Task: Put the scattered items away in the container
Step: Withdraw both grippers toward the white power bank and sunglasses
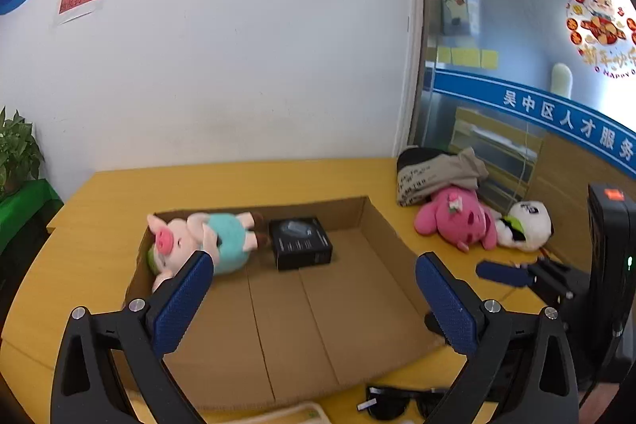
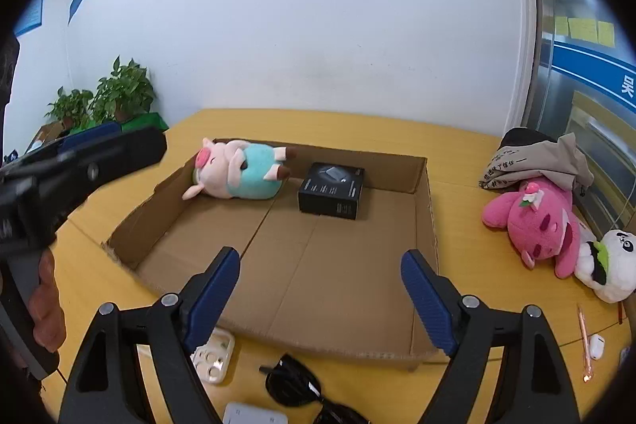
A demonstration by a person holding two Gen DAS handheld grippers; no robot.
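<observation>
A shallow cardboard box (image 1: 383,225) (image 2: 426,209) lies on the yellow table. Inside at its far end lie a pink pig plush in a teal shirt (image 1: 206,241) (image 2: 238,171) and a small black carton (image 1: 300,243) (image 2: 332,189). My left gripper (image 1: 314,259) hangs open above the box's near half with nothing between its fingers. My right gripper (image 2: 321,255) is also open and empty over the near edge. To the right of the box, a bright pink plush (image 1: 457,217) (image 2: 532,221) and a panda plush (image 1: 526,225) (image 2: 612,265) lie on the table.
Black sunglasses (image 1: 397,402) (image 2: 294,382), a phone case (image 2: 212,356) and a white flat item (image 2: 254,414) lie in front of the box. A pen (image 2: 584,344) and a white earbud case (image 2: 596,346) sit at right. Folded clothing (image 2: 536,157) lies by the glass wall; potted plants (image 2: 119,94) stand at left.
</observation>
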